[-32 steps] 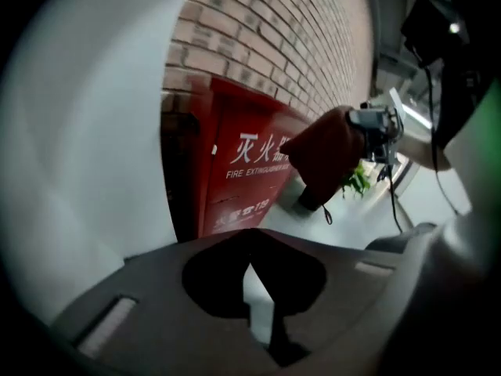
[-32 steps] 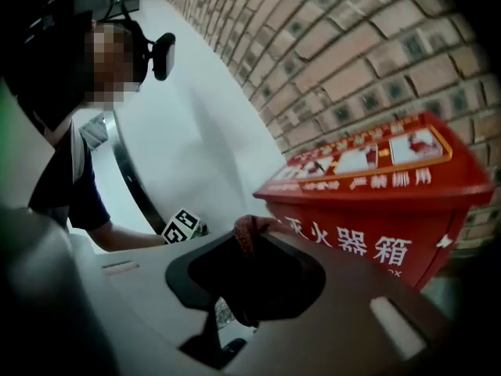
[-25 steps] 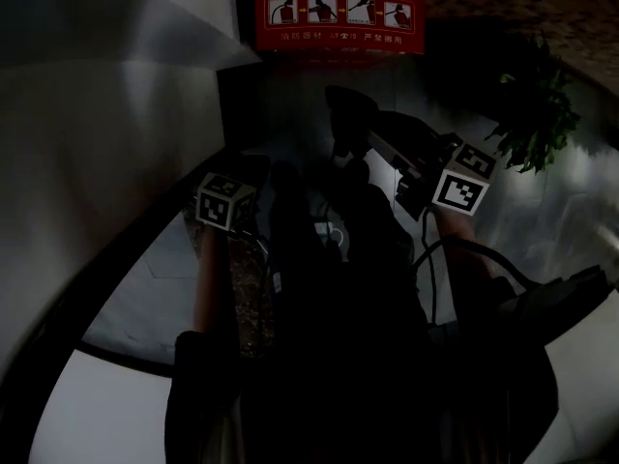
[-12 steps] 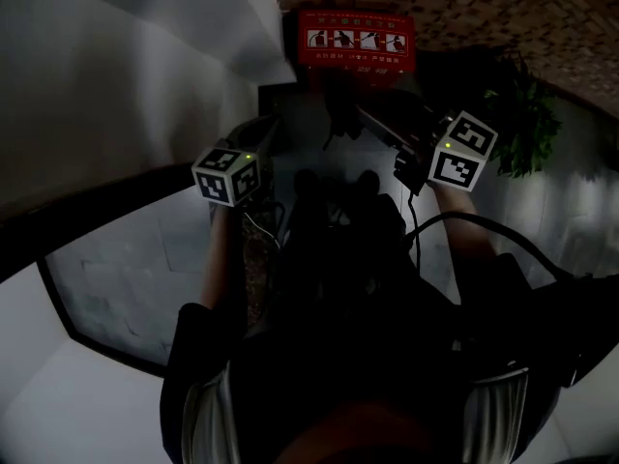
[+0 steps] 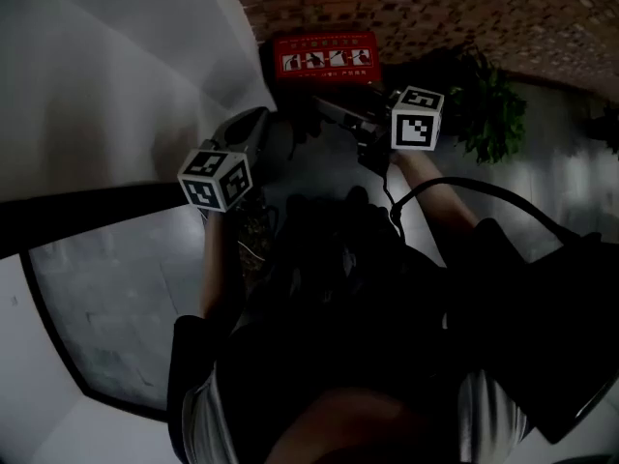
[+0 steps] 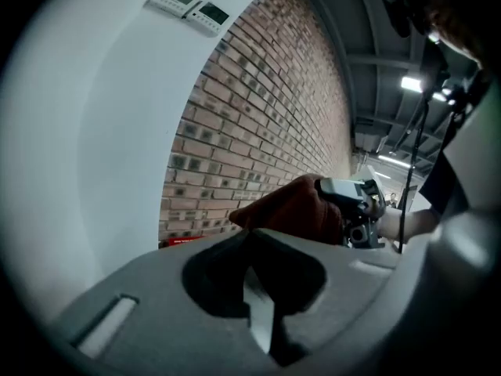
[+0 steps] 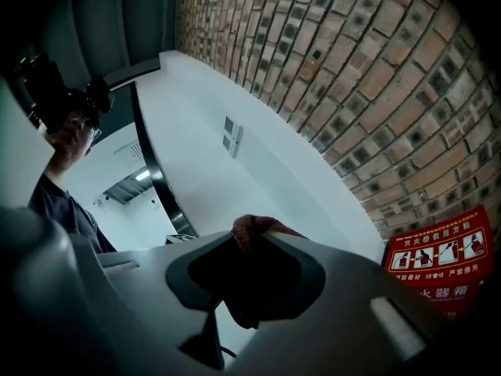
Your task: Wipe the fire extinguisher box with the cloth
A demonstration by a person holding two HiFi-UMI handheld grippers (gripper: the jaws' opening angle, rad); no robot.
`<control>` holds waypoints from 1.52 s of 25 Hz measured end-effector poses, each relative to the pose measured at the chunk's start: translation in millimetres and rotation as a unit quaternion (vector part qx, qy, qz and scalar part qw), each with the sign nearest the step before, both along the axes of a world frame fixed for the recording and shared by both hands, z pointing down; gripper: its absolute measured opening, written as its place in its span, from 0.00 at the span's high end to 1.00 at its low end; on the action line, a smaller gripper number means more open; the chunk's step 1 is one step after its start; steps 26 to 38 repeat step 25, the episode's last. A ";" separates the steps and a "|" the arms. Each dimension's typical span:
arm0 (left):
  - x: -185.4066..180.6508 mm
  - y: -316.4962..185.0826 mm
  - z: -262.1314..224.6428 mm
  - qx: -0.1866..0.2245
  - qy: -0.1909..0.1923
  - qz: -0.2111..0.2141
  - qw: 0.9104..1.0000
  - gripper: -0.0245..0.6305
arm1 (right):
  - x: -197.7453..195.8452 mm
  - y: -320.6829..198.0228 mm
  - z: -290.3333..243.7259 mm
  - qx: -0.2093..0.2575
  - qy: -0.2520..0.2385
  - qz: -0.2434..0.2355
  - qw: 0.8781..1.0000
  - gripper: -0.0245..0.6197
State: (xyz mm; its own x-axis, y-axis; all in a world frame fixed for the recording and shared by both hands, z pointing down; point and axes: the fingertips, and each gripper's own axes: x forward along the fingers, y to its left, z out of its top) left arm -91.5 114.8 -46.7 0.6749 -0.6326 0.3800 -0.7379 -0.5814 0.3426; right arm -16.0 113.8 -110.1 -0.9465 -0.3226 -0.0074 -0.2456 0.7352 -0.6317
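Observation:
The red fire extinguisher box (image 5: 324, 61) stands against the brick wall, with white pictograms on its front; it also shows in the right gripper view (image 7: 442, 261). My right gripper (image 5: 317, 107) is just below and in front of the box, shut on a red-brown cloth (image 7: 250, 233) that hangs from its jaws. From the left gripper view that cloth (image 6: 293, 210) appears bunched ahead of the jaws. My left gripper (image 5: 259, 122) is held left of the box, beside the white wall. Its jaws (image 6: 249, 233) meet with nothing between them.
A brick wall (image 5: 435, 8) runs behind the box, and a curved white wall (image 5: 116, 85) stands at the left with two small panels (image 6: 188, 6) on it. A potted plant (image 5: 488, 104) stands right of the box. A dark cable (image 5: 455, 187) trails from the right gripper.
Both grippers have risen and closed in on the red box. The right gripper with the cloth has swung left, up to the box's lower edge. The head view has turned, showing more brick wall.

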 end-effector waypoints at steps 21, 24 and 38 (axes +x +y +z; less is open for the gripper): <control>204.4 -5.7 0.1 -0.009 -0.051 0.158 0.986 0.96 | 195.9 23.2 34.5 -0.050 -0.052 0.137 0.988 0.86; 241.5 -6.1 7.8 -0.013 -0.046 0.163 0.985 0.96 | 240.0 26.1 46.5 -0.052 -0.049 0.151 0.986 0.86; 251.2 -5.7 10.9 -0.015 -0.045 0.163 0.986 0.96 | 252.5 27.1 50.3 -0.052 -0.049 0.153 0.986 0.86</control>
